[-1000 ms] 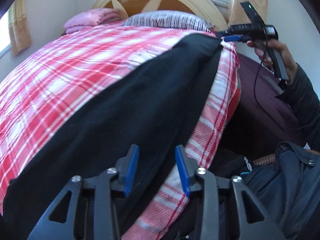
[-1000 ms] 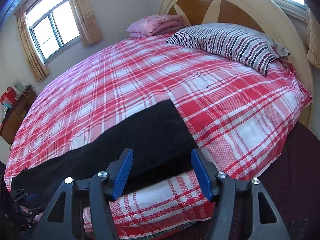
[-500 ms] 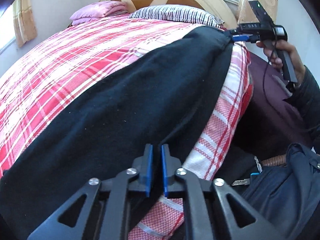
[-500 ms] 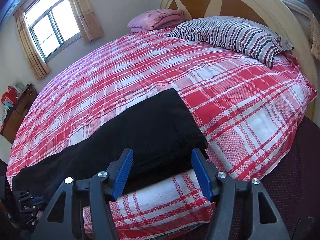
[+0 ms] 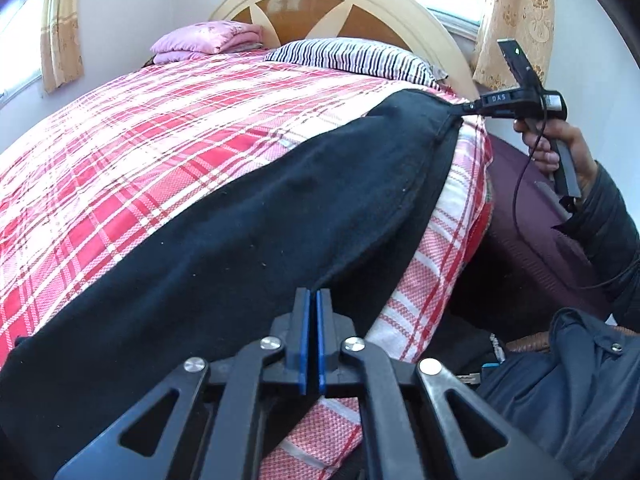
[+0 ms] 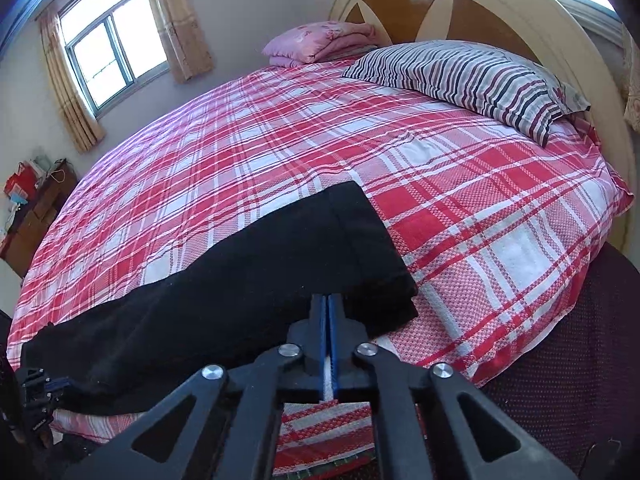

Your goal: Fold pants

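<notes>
Left wrist view: the left gripper (image 5: 311, 336), open a second ago, now pinches the near edge of the black pants (image 5: 248, 248) lying along the near edge of the plaid bed (image 5: 160, 152). The right gripper (image 6: 328, 340) has likewise just clamped the far end. Lifting to fold looks next.

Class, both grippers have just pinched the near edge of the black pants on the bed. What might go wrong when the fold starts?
1. The right gripper pinches the pants only at the very edge, so the cloth may slip out.
2. The left gripper also bites little cloth; one layer could stay behind.
3. The pants lie near the bed edge and may slide off.
</notes>
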Tool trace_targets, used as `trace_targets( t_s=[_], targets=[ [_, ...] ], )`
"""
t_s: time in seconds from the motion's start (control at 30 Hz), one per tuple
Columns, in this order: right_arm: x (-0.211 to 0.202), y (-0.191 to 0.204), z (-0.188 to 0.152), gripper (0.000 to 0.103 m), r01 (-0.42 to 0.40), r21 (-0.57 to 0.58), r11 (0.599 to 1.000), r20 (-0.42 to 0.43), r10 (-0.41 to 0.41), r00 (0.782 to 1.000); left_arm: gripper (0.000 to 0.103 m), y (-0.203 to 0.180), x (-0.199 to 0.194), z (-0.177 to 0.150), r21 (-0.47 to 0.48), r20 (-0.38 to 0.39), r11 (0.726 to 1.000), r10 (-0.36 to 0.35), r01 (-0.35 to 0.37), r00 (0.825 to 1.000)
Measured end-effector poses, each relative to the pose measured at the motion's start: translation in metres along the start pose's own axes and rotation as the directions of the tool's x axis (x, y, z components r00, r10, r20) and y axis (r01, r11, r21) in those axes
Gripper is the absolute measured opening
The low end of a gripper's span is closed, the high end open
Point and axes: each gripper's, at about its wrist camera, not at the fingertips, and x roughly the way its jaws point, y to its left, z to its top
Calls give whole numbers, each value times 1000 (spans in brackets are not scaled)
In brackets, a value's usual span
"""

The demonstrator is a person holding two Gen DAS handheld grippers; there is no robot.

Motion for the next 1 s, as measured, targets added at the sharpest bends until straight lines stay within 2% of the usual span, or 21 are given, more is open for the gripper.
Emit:
trace_targets(
  t_s=[0.13,0.27,0.33,0.4,0.43,0.47,0.5,0.53,0.63,0.7,0.73,0.77,0.8,0.87,0.9,0.93,1.0],
  targets=[
    [-13,0,0,0,5,-13,1000,20,-5,1000,3,-1,-12,2,3,25,1000,-18,18,1000],
    [-4,-13,0,0,21,18,1000,-5,-21,1000,3,-9,0,-4,35,-22,999,-25,26,999],
    [3,-22,-1,1,-11,53,999,-31,12,999,3,-11,10,-7,33,-42,999,-22,23,999],
    [5,-36,0,4,-53,135,989,-30,57,998,3,-9,12,-8,23,-44,999,-22,23,999],
    [4,-40,0,23,-63,160,985,-18,67,998,3,-8,13,-7,16,-41,1000,-23,24,999],
    [3,-44,0,56,-76,176,981,-8,79,997,3,-7,12,-7,14,-39,1000,-22,23,999],
    [1,-47,0,66,-92,193,977,4,93,996,3,-6,12,-6,11,-35,1000,-21,22,999],
    [0,-51,0,70,-103,212,972,22,101,995,3,-6,11,-6,8,-33,1000,-20,20,999],
    [0,-51,1,69,-92,202,975,45,85,995,3,-7,11,-7,3,-33,1000,-20,20,999],
    [2,-51,2,65,-91,196,976,56,81,995,3,-8,11,-8,3,-33,1000,-19,19,999],
    [4,-50,2,53,-92,192,977,53,83,995,3,-8,11,-8,2,-33,1000,-17,17,999],
    [8,-49,3,46,-91,181,979,42,84,996,3,-8,9,-9,1,-33,1000,-18,18,999],
    [9,-49,3,44,-86,178,980,43,80,996,3,-7,9,-9,-3,-32,1000,-18,18,999],
    [10,-51,4,27,-78,172,982,69,67,995,3,-6,9,-9,-10,-32,1000,-20,20,999],
    [10,-52,5,22,-74,170,983,78,62,995,3,-5,10,-9,-12,-32,1000,-21,21,999],
    [10,-53,6,9,-72,169,983,86,58,995,3,-5,9,-9,-15,-32,1000,-19,19,999],
    [6,-52,9,6,-75,157,985,104,59,993,3,-4,8,-9,-18,-28,1000,-17,16,999]
  ],
)
